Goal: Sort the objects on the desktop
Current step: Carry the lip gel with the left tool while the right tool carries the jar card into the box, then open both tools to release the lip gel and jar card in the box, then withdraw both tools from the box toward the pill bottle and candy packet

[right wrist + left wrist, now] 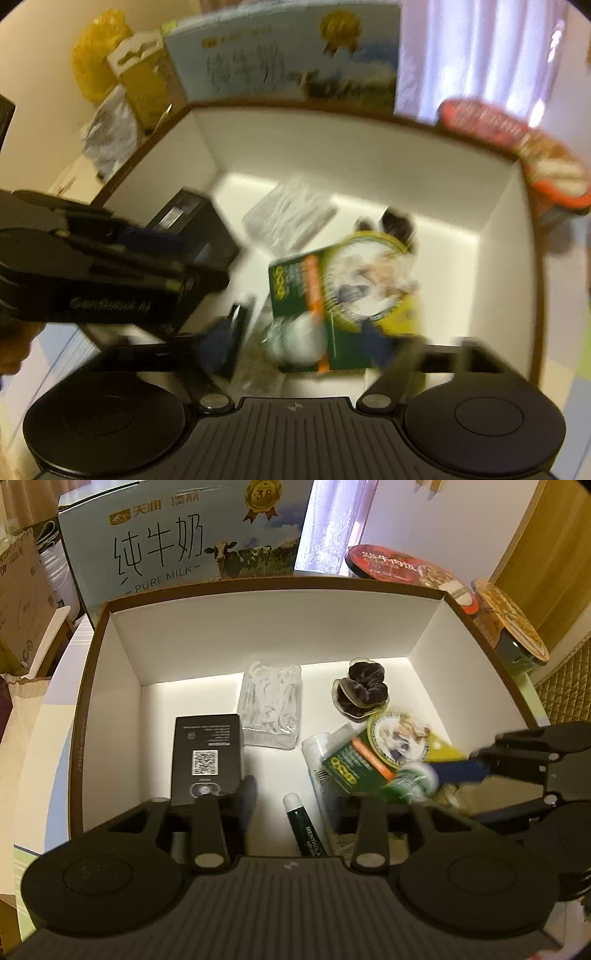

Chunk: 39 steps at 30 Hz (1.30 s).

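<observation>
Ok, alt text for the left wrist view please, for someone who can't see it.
Looking down into a white-lined cardboard box that holds a black box with a QR code, a clear pack of floss picks, a dark scrunchie, a green carton and a dark tube. The left gripper is open above them; the right gripper reaches in from the right at the carton.

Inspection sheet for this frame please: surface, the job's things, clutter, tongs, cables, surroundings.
Surface: open white-lined box with brown rim; little of the table shows.
Job's things: in the box lie a black carton, a clear pack of floss picks, a dark scrunchie, a green packet, a white tube partly under that packet, and a dark green stick.
Clutter: nothing seen inside the box besides these.
Tongs: left tongs open over the carton's end; right tongs open, green packet between the fingers.
Cables: nothing seen.
Surroundings: milk carton box, two lidded noodle bowls, curtain.
</observation>
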Tool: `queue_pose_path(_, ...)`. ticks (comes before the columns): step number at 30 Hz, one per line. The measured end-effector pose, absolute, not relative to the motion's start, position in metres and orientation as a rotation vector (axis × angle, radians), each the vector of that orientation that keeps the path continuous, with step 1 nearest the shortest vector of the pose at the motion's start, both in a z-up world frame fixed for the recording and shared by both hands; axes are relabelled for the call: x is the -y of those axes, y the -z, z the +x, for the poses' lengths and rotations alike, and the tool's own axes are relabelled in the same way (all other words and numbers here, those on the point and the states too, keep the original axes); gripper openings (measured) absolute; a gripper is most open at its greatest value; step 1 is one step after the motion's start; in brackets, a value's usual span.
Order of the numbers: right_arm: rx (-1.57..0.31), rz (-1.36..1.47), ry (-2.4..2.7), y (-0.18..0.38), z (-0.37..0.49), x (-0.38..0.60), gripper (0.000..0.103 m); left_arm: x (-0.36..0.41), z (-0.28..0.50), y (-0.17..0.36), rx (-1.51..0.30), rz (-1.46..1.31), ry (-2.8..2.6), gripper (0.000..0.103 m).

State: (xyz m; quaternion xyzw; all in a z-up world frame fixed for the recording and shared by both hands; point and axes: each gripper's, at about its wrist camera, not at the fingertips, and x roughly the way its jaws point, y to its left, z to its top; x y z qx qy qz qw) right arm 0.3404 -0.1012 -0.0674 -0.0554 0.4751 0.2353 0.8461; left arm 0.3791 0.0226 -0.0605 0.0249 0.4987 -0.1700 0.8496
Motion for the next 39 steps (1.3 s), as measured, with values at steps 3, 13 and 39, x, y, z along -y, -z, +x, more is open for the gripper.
queue_pose_path(3,-1.012,-0.126,-0.484,0.064,0.34,0.104,0.083,-0.023,0.376,0.056,-1.034,0.059,0.357,0.056)
queue_pose_path(13,-0.998,-0.113,-0.439,0.056,0.33,0.117,0.101,-0.022,0.366,0.045,-1.015,0.063,0.357,0.082)
queue_pose_path(39,-0.873,-0.017,-0.342,0.007,0.275,0.142,0.101,-0.028,0.316,-0.002,-0.925,0.07,0.288,0.09)
